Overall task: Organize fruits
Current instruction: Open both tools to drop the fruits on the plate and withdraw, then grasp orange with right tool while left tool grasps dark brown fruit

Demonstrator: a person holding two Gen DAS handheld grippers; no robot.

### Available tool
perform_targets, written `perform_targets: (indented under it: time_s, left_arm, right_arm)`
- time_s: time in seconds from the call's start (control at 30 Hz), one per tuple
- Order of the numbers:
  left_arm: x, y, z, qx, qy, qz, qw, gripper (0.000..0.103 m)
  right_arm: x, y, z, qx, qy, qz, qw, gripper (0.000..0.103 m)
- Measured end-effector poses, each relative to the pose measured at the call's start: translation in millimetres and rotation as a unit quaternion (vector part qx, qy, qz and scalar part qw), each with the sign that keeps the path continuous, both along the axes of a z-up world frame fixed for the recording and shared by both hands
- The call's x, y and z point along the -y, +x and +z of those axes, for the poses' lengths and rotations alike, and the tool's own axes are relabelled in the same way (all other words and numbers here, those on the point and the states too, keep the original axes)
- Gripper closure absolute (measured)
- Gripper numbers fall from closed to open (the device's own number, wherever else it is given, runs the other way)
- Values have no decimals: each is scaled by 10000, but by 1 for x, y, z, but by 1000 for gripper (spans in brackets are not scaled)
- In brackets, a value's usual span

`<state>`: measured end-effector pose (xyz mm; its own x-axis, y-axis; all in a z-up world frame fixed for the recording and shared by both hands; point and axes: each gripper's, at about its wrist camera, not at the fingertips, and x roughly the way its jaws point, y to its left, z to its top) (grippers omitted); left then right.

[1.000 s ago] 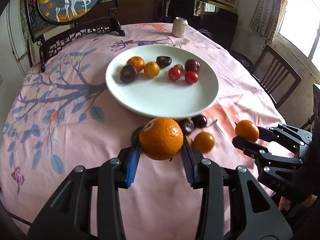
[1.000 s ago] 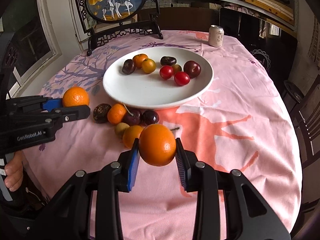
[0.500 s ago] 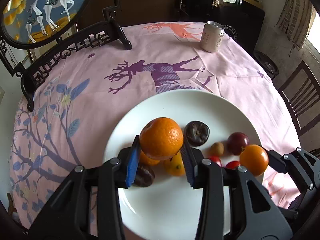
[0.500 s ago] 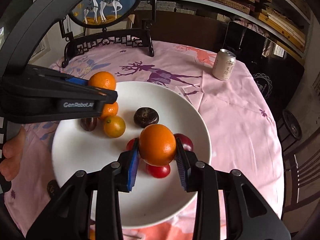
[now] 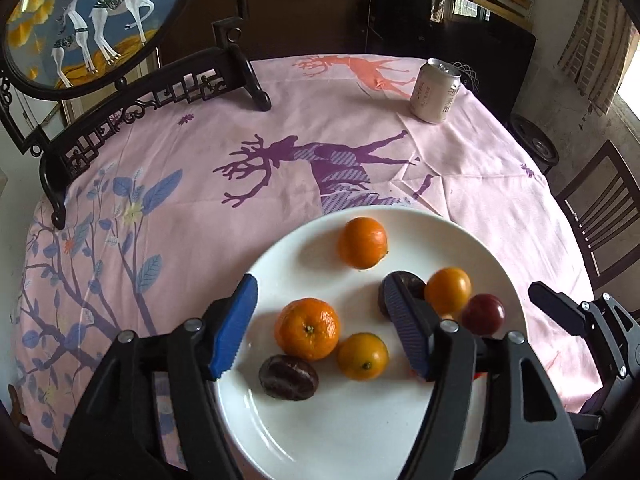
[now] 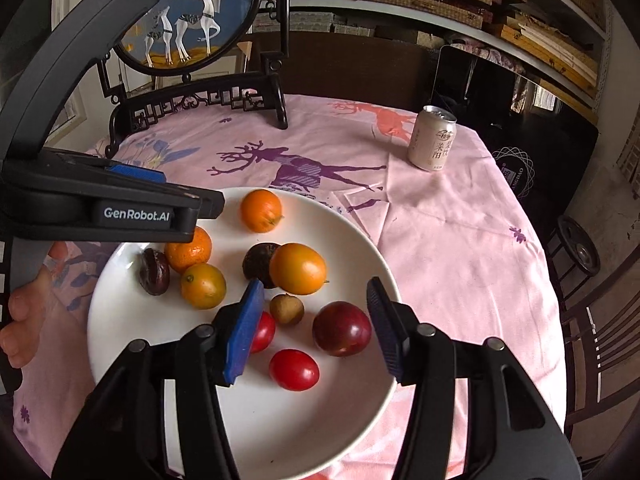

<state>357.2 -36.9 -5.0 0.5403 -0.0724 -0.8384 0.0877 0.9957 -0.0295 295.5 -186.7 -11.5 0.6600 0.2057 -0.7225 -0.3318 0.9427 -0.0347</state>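
At the far left of the table stood a round deer picture in a dark carved stand, on the pink tablecloth printed with blue leaves and a purple stag.

The left gripper hung over the left part of the white plate. Its jaws were spreading, the blue pads well apart and pressing on nothing. On the plate between them, seen from its own camera, lay a mandarin, a smaller orange fruit touching it on the right, and a dark wrinkled fruit just below. Farther back on the plate lay another mandarin, apart from the rest.

The right gripper hung over the right part of the same plate. Its jaws were also spreading, with nothing pinched. Below the gap between its pads lay a small brown fruit, a red plum and a red tomato; a second red tomato was half hidden behind the left pad. Just beyond them a smooth orange fruit leaned against a dark round fruit.

Past the plate to the right, a pale drinks can stood upright on the cloth. A wooden chair stood at the right edge of the table.
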Motion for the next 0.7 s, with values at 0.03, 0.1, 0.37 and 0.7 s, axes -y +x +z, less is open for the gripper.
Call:
perform_targets:
  time_s: [0.03, 0.1, 0.37, 0.7]
  left_arm:
    - [-1, -12, 6, 95, -35, -33, 9999, 34]
    - [-5, -41, 17, 297, -16, -54, 9995, 26]
    - [-33, -183, 0, 747, 31, 254, 9969, 21]
    - [-57, -250, -34, 504, 34, 403, 9979, 21]
  right_arm:
    - [2, -9, 6, 9, 86, 27, 10000, 49]
    - [9, -32, 15, 33, 213, 45, 9998, 40]
    - [30, -145, 10, -38, 658, -236, 9975, 38]
    - [9, -193, 3, -148, 533, -59, 9985, 38]
